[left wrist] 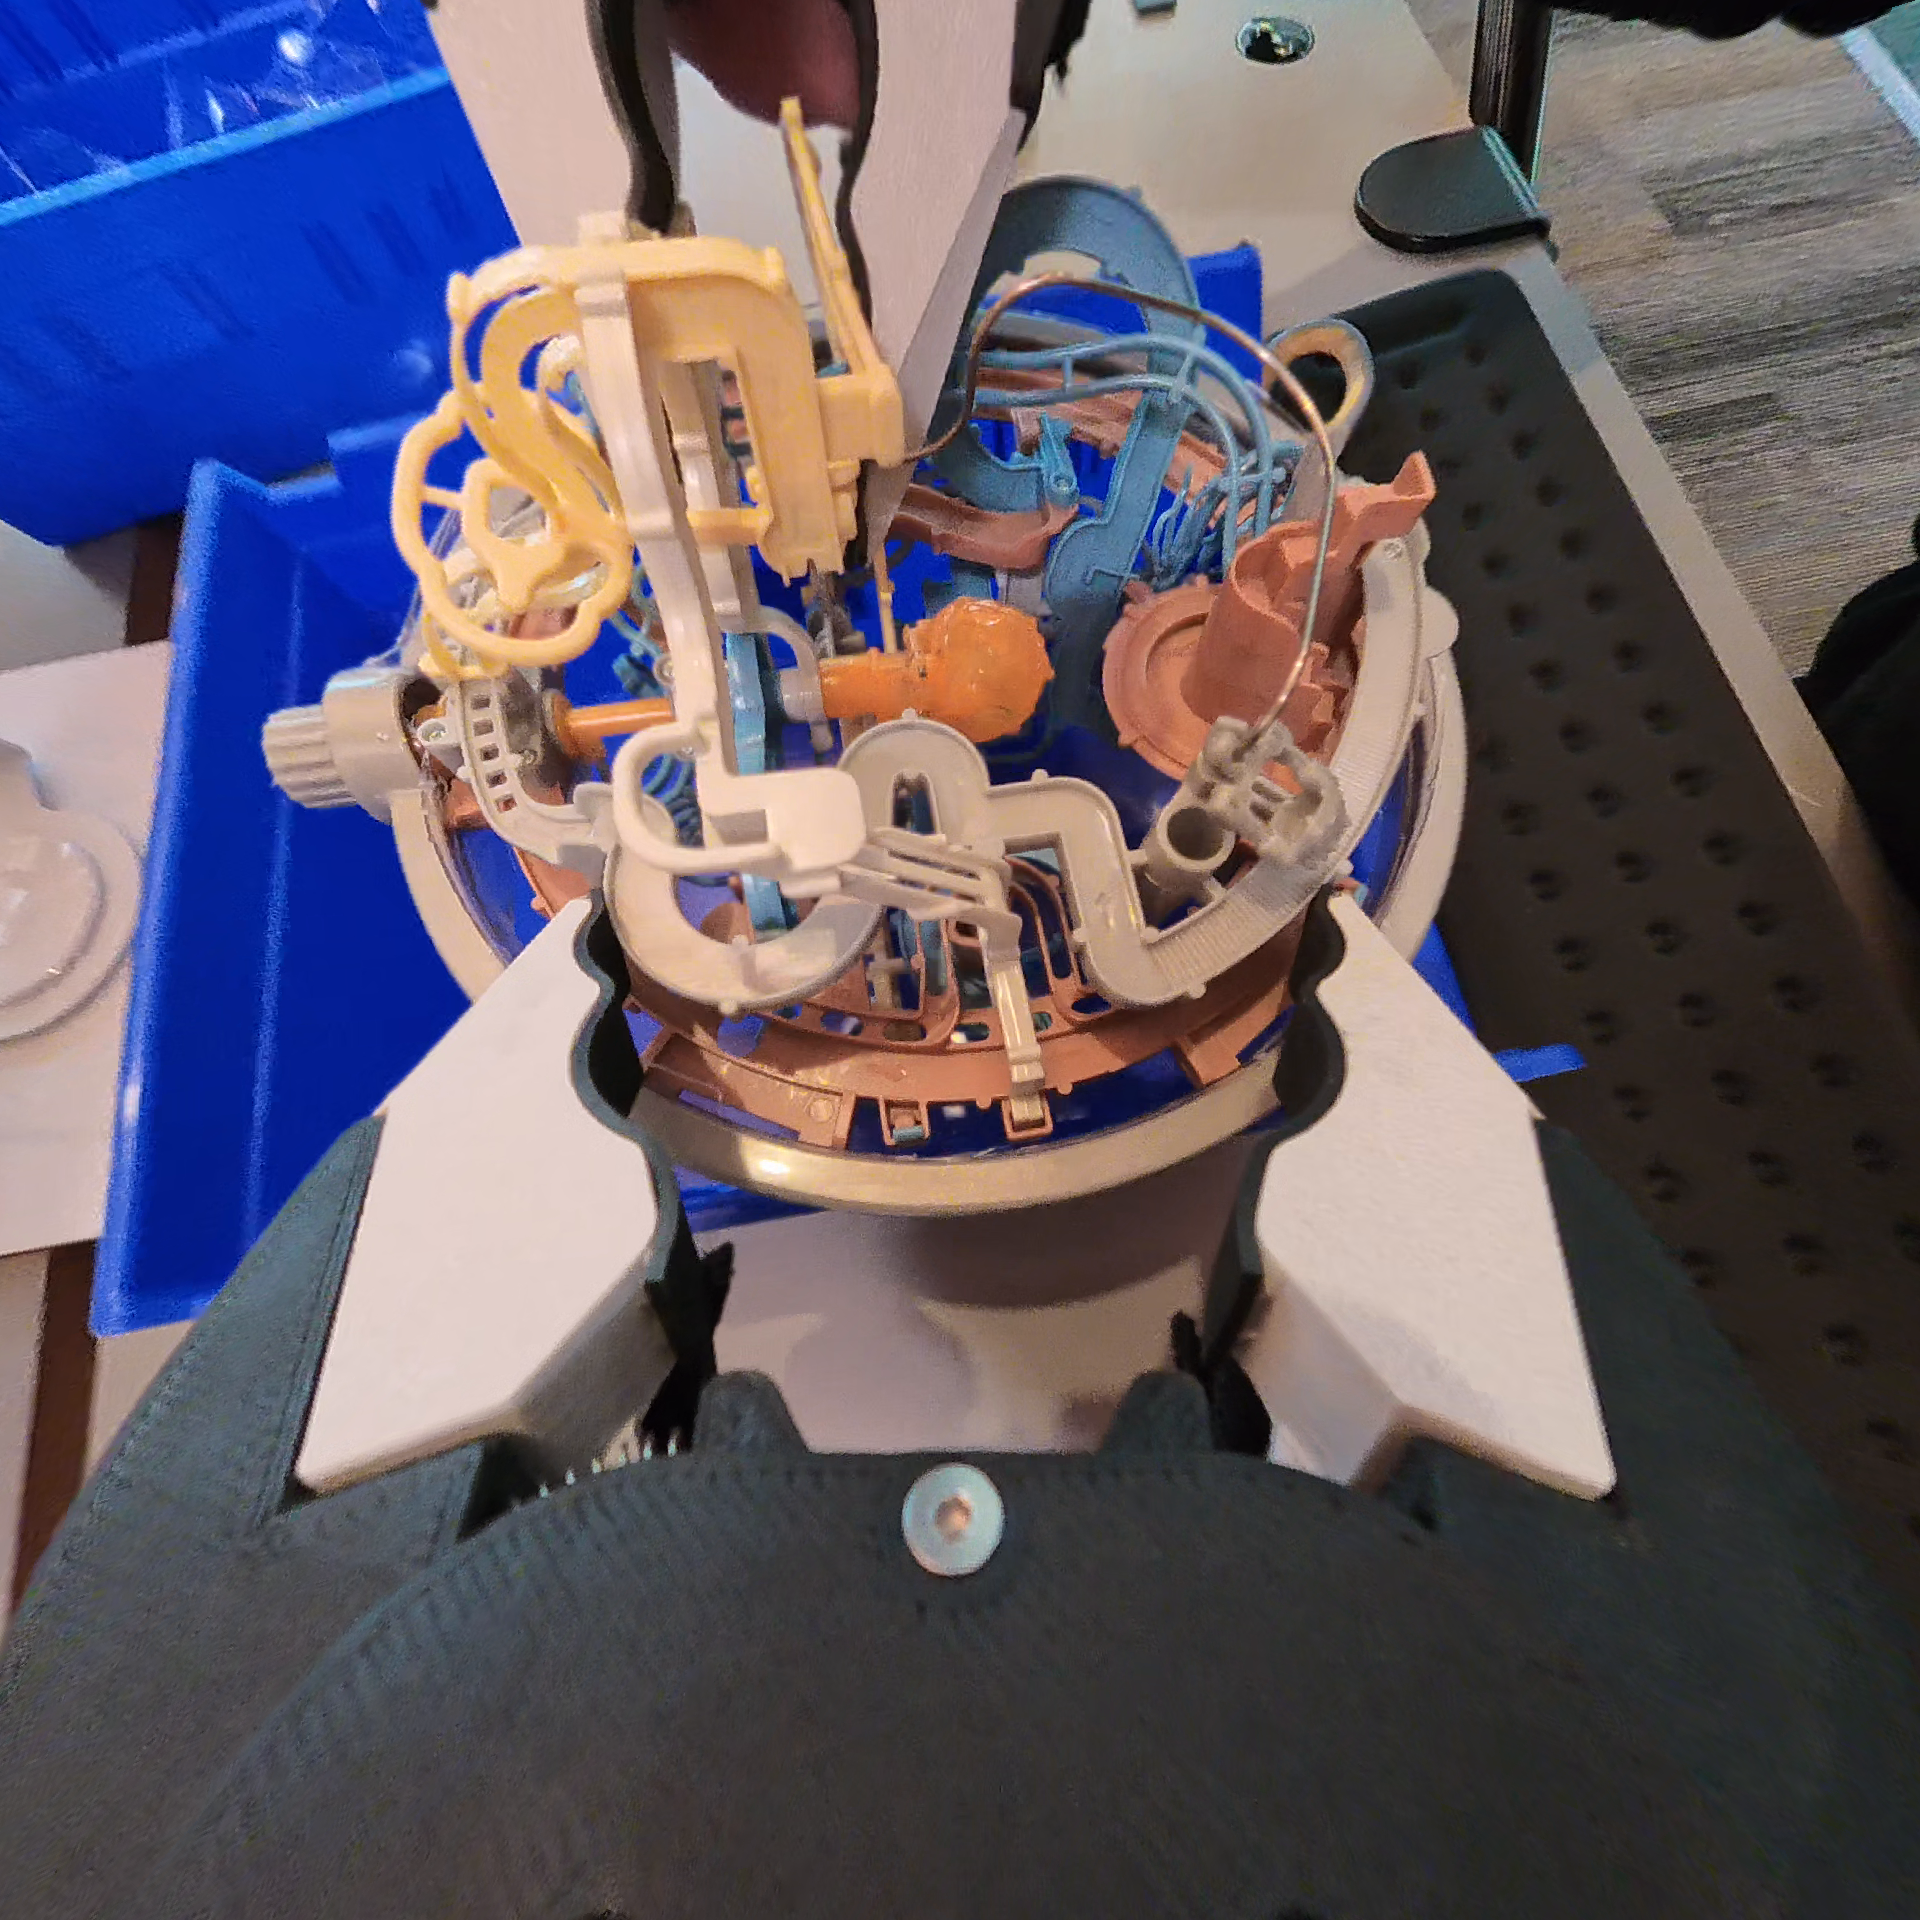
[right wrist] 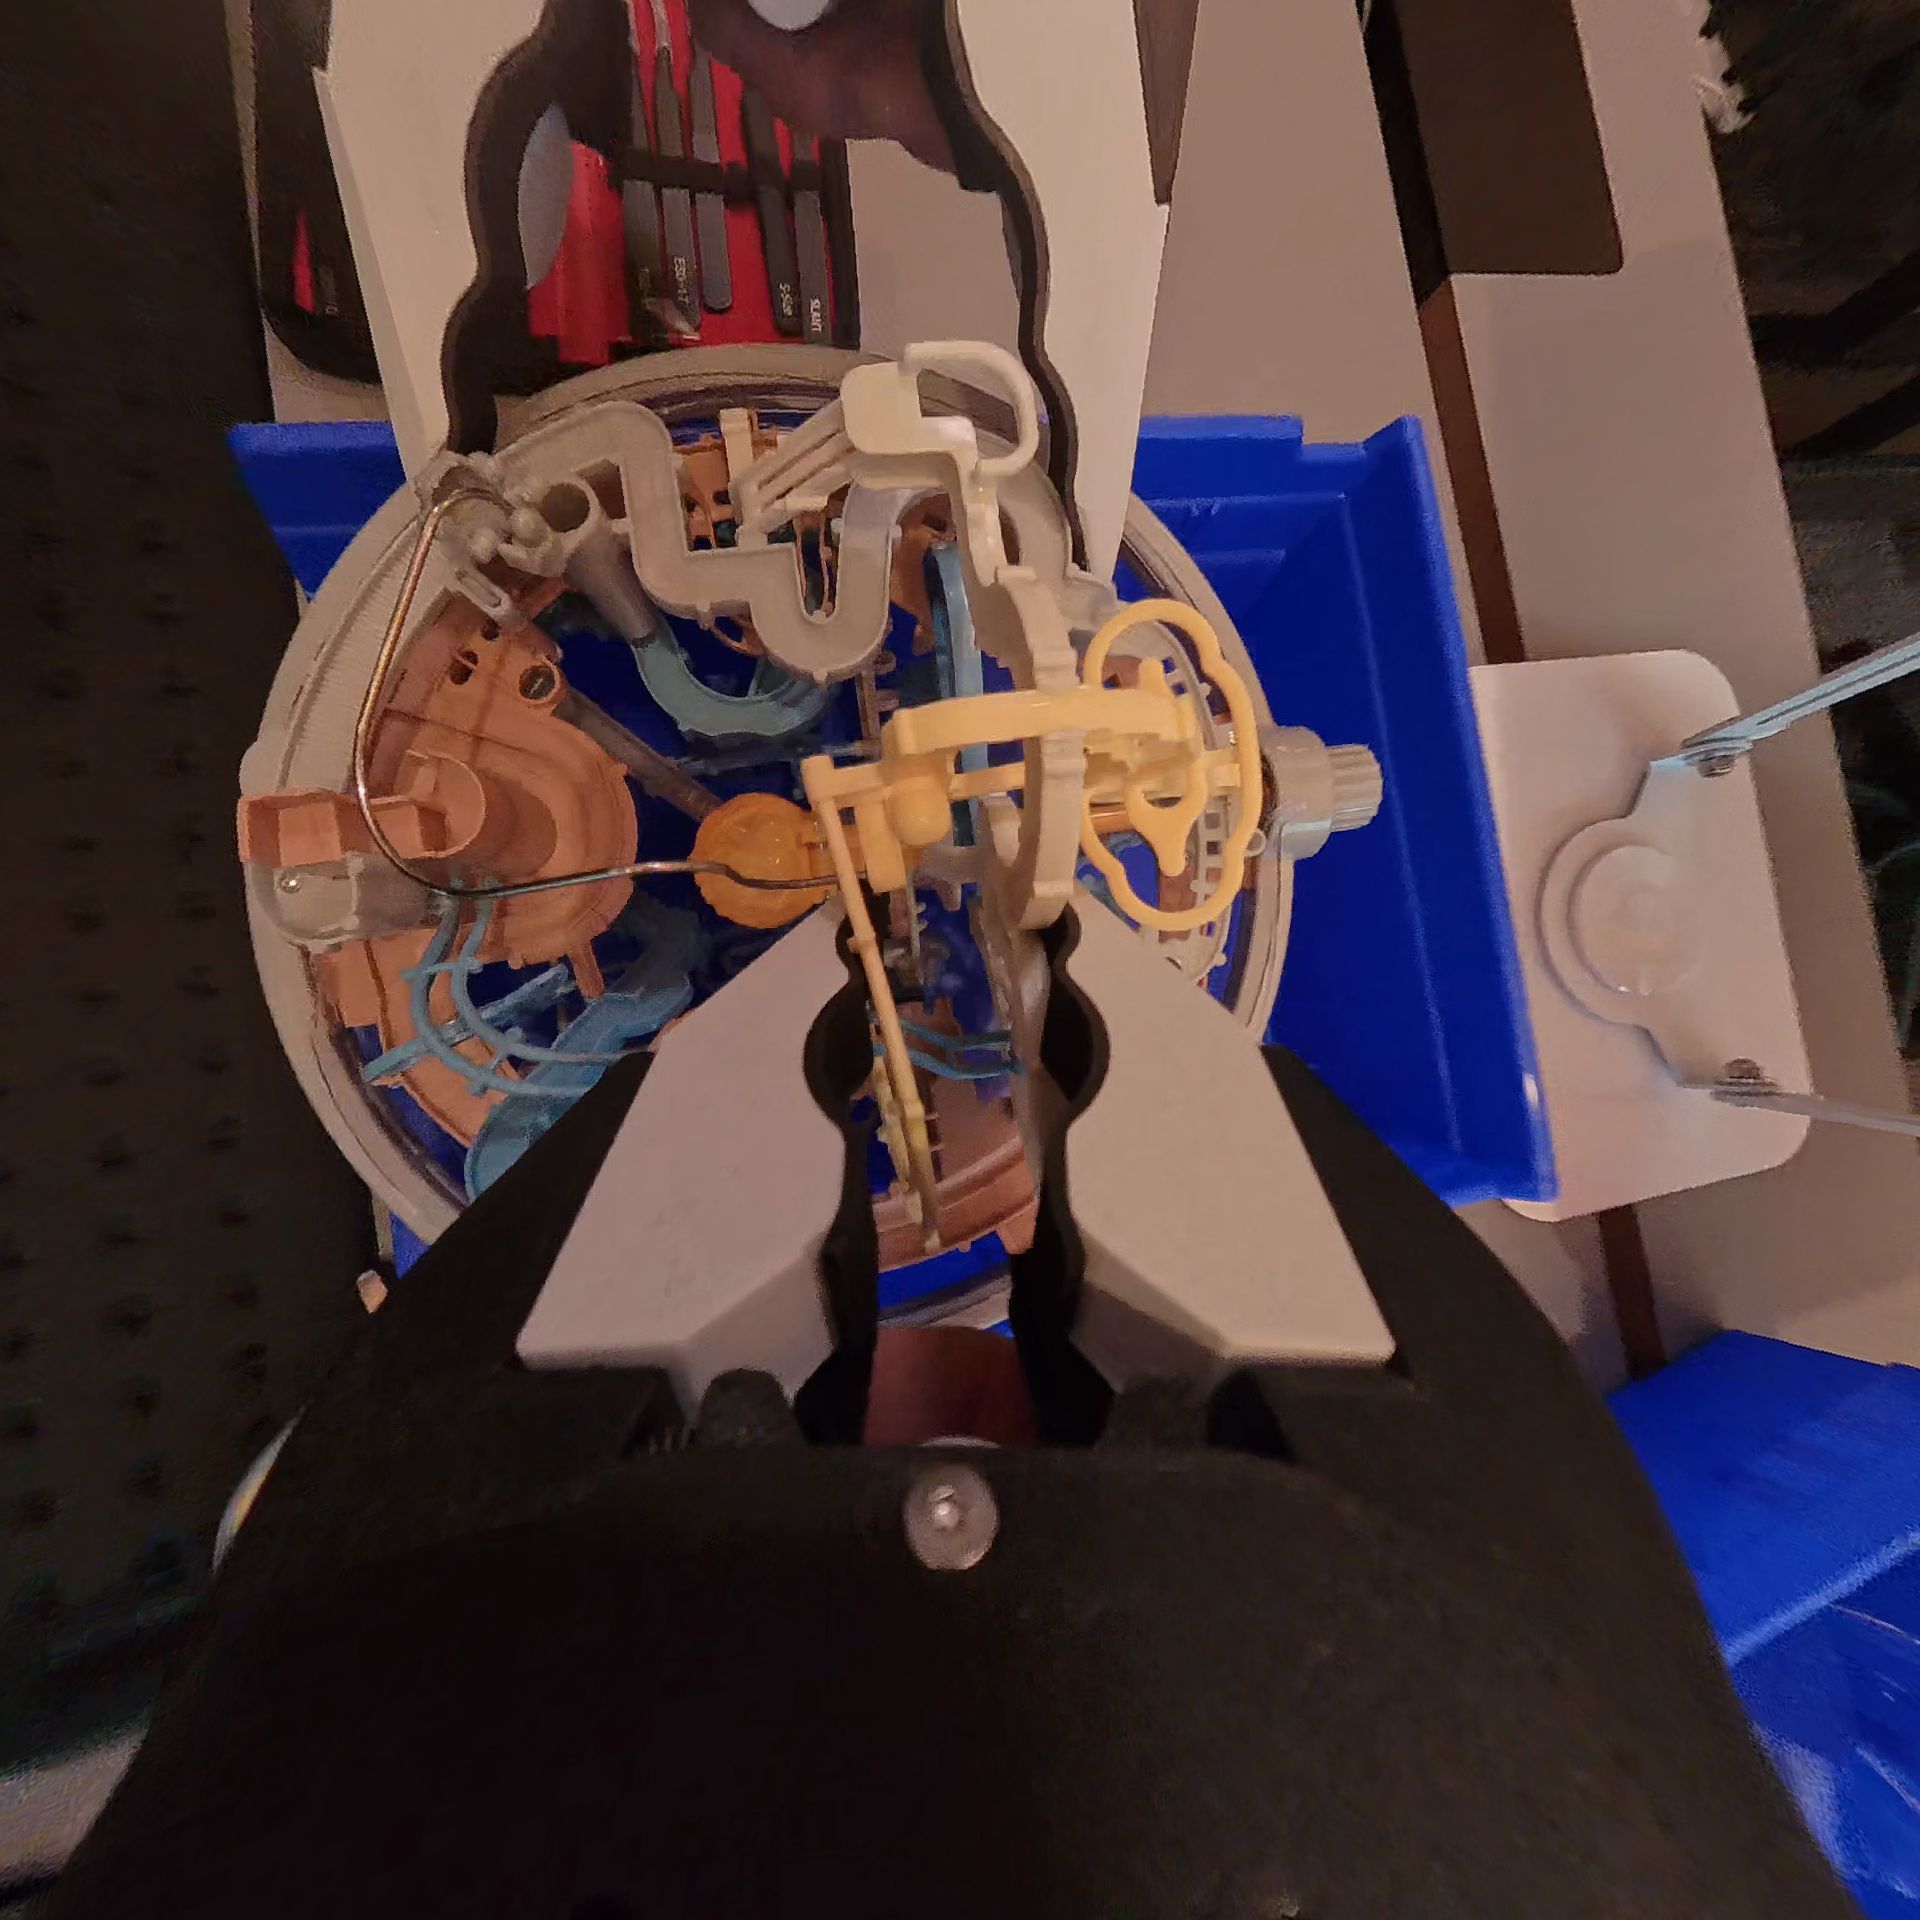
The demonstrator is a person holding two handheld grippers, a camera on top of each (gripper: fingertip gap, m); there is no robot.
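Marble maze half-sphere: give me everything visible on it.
The maze half-sphere is a clear dome half with a grey rim, packed with plastic tracks in tan, blue, grey and cream, an orange ball part and a bent wire. It sits over a blue bin. The left gripper spans its near rim; the right gripper pinches a thin cream track piece.

The only lettering sits in the right wrist view, on the black tweezers (right wrist: 717, 208) strapped into a red and black tool case (right wrist: 582, 249) at the far side of the tabletop. Each of several tweezers carries a short white marking near its lower end. A further small white marking shows on the black edge of the case at the left. The maze ball (right wrist: 769, 790) shows no readable marks in either view.
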